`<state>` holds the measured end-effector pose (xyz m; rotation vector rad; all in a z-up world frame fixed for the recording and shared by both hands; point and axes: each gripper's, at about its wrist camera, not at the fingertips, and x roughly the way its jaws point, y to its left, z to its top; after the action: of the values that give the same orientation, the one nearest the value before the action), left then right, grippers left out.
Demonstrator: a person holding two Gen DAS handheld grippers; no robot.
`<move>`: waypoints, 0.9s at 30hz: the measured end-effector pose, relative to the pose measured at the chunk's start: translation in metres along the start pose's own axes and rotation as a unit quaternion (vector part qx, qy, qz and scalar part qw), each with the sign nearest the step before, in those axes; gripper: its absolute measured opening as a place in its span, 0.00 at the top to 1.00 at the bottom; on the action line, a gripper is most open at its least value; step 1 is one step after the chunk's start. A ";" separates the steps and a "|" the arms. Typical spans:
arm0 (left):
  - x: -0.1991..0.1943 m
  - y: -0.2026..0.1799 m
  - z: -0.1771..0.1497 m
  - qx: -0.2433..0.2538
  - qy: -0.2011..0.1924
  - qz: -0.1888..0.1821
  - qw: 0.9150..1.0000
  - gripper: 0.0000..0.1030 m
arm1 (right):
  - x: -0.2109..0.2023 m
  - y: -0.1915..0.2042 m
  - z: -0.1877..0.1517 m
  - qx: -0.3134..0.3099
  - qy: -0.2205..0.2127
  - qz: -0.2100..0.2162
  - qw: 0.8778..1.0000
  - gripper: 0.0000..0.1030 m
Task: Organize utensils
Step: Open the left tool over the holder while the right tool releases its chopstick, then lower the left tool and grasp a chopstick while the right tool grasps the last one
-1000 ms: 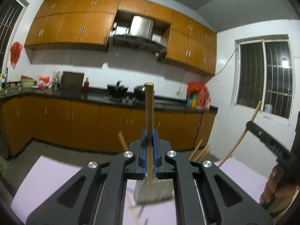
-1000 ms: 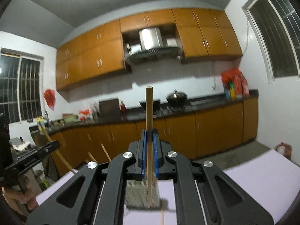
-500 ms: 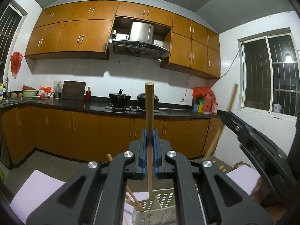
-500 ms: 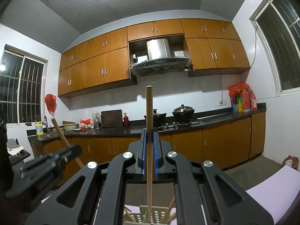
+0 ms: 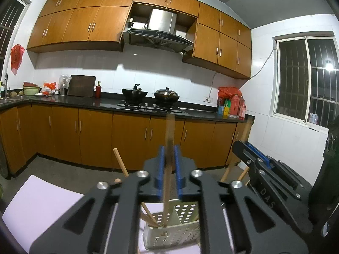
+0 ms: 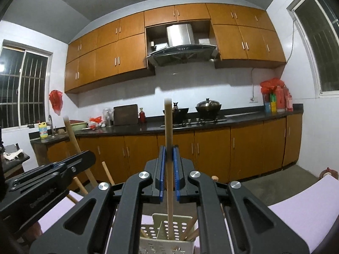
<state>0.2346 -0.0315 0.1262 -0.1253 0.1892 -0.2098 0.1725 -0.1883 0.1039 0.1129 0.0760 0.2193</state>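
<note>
A cream perforated utensil holder [image 5: 172, 230] stands on the pale pink table [image 5: 42, 207], several wooden chopsticks leaning in it; it also shows in the right wrist view [image 6: 167, 235]. My left gripper [image 5: 168, 173] has its jaws slightly apart around a blurred wooden chopstick [image 5: 168, 169] whose lower end is inside the holder. My right gripper [image 6: 168, 169] is shut on another upright wooden chopstick [image 6: 168, 148], its lower end in the holder. Each gripper appears in the other's view: the right one [image 5: 264, 169] and the left one [image 6: 48, 180].
Kitchen behind: orange cabinets [image 5: 127, 139], a dark counter with pans on a stove [image 5: 148, 97], bottles [image 5: 233, 105] at the right end, a sink [image 6: 50, 135] at the left. A barred window [image 5: 307, 84] is on the right wall.
Both grippers came down over the holder. My left jaws have opened a little and its chopstick is sliding down, blurred, into the holder. The right chopstick's tip now sits inside the holder.
</note>
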 end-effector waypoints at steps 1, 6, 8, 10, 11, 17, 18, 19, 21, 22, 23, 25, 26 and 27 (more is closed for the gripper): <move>-0.001 0.000 0.001 0.000 -0.001 0.001 1.000 0.76 | -0.004 -0.001 0.002 0.003 0.000 -0.001 1.000 0.74; -0.012 0.004 0.007 -0.005 -0.009 0.006 1.000 0.73 | -0.011 -0.004 0.014 0.008 -0.002 0.000 1.000 0.68; -0.019 0.008 0.010 -0.008 -0.013 0.008 1.000 0.73 | -0.018 -0.005 0.019 0.007 -0.004 -0.001 1.000 0.68; -0.027 0.010 0.012 -0.010 -0.016 0.011 1.000 0.73 | -0.025 -0.006 0.023 0.004 -0.008 -0.001 1.000 0.68; -0.033 0.011 0.013 -0.010 -0.017 0.014 1.000 0.73 | -0.032 -0.007 0.026 0.000 -0.012 -0.002 1.000 0.68; -0.072 0.021 0.004 -0.005 -0.011 0.030 0.999 0.70 | -0.066 -0.017 0.024 -0.016 -0.004 -0.017 1.000 0.64; -0.078 0.024 -0.001 -0.004 -0.007 0.035 0.999 0.69 | -0.072 -0.020 0.019 -0.016 0.004 -0.022 1.000 0.63; -0.084 0.027 -0.006 -0.004 -0.002 0.038 0.999 0.68 | -0.075 -0.023 0.015 -0.016 0.011 -0.026 0.999 0.63; -0.093 0.033 -0.023 0.000 0.015 0.050 0.999 0.66 | -0.081 -0.033 -0.002 -0.012 0.039 -0.038 0.998 0.63; -0.097 0.036 -0.036 0.002 0.030 0.056 0.998 0.65 | -0.083 -0.037 -0.011 -0.009 0.054 -0.044 0.998 0.63; -0.098 0.038 -0.046 0.003 0.042 0.059 0.997 0.65 | -0.082 -0.043 -0.027 -0.005 0.083 -0.052 0.995 0.63; -0.095 0.042 -0.077 0.001 0.086 0.059 0.995 0.64 | -0.079 -0.050 -0.049 0.000 0.123 -0.058 0.991 0.63; -0.092 0.044 -0.089 0.000 0.105 0.057 0.993 0.64 | -0.075 -0.054 -0.065 0.002 0.154 -0.062 0.986 0.63; -0.088 0.044 -0.102 -0.001 0.125 0.058 0.991 0.64 | -0.071 -0.056 -0.082 0.005 0.184 -0.064 0.981 0.63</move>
<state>0.1387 0.0202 0.0358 -0.0888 0.4447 -0.1098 0.1084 -0.2502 0.0204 0.0759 0.4528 0.1083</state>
